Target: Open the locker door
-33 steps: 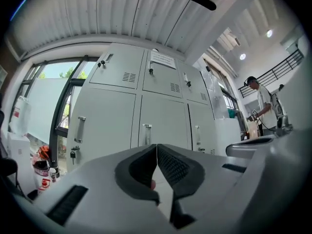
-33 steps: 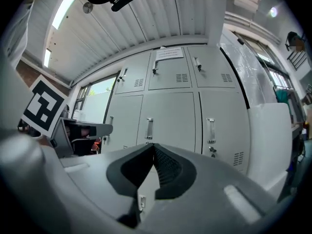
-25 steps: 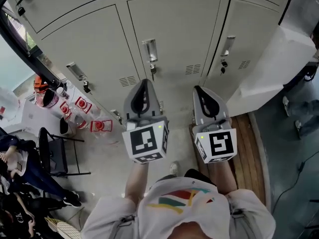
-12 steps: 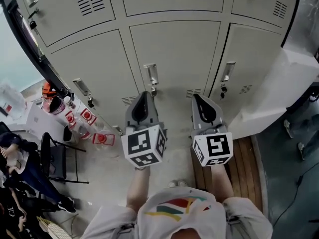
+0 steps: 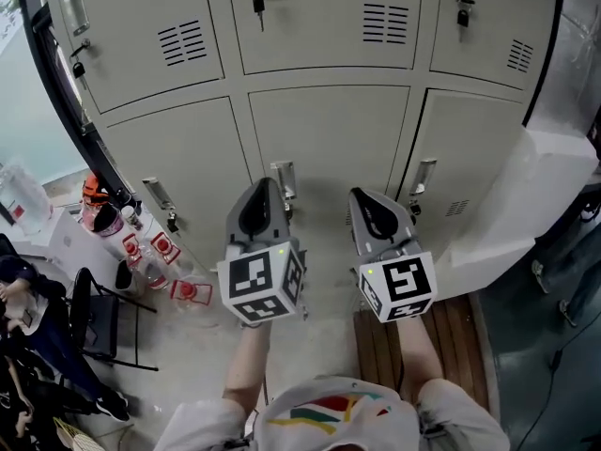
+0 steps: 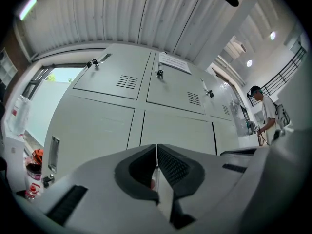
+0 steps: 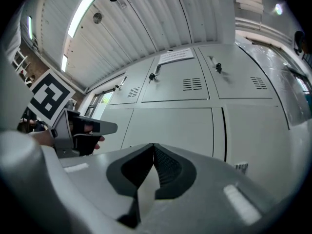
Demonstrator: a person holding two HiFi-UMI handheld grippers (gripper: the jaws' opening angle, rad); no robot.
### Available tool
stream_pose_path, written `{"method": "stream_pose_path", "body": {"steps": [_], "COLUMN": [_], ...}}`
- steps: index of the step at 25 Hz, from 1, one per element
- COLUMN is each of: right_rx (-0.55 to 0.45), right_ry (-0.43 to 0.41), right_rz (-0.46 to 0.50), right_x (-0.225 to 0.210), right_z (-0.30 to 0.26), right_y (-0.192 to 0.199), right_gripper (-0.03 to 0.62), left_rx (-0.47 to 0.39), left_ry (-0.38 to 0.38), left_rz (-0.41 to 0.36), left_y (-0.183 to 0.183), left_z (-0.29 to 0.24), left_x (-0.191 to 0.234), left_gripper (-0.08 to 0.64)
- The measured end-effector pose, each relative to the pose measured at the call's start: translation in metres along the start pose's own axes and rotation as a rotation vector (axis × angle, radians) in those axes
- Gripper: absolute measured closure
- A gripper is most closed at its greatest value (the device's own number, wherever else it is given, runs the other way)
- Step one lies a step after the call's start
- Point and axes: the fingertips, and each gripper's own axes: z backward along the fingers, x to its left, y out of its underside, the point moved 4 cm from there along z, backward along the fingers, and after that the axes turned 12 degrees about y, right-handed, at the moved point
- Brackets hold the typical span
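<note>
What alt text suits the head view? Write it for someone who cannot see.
Seen from above, a person holds the left gripper and right gripper, jaws shut and empty, toward a closed grey locker door. Its handle shows just beside the left gripper's tip.

Head view: looking steeply down from above onto left gripper [image 5: 267,191], right gripper [image 5: 364,198] and lockers [image 5: 329,130] close ahead. Gripper views: low, tilted slightly upward, facing those same lockers; right one also catching left gripper.

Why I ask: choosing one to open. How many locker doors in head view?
6 doors: upper left, upper middle, upper right, lower left, lower middle, lower right. Others may lie outside the frame.
</note>
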Motion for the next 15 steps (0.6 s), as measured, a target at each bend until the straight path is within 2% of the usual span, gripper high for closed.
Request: {"method": "stream_pose_path", "body": {"steps": [4, 15], "right_rx": [-0.088, -0.345], "right_ry": [-0.009, 0.015], "right_rz": [0.036, 0.109], "right_x": [-0.005, 0.001], "right_z": [-0.017, -0.066], "right_y": [-0.038, -0.164], "right_gripper": [0.591, 0.591], "left_rx": [-0.050, -0.176], "left_ry": [0.014, 0.038], "left_rz": [0.000, -0.113], "left_y": [-0.032, -0.134], "left_z": [-0.019, -0.053], "left_x": [0.005, 0.006], "left_gripper": [0.543, 0.541]}}
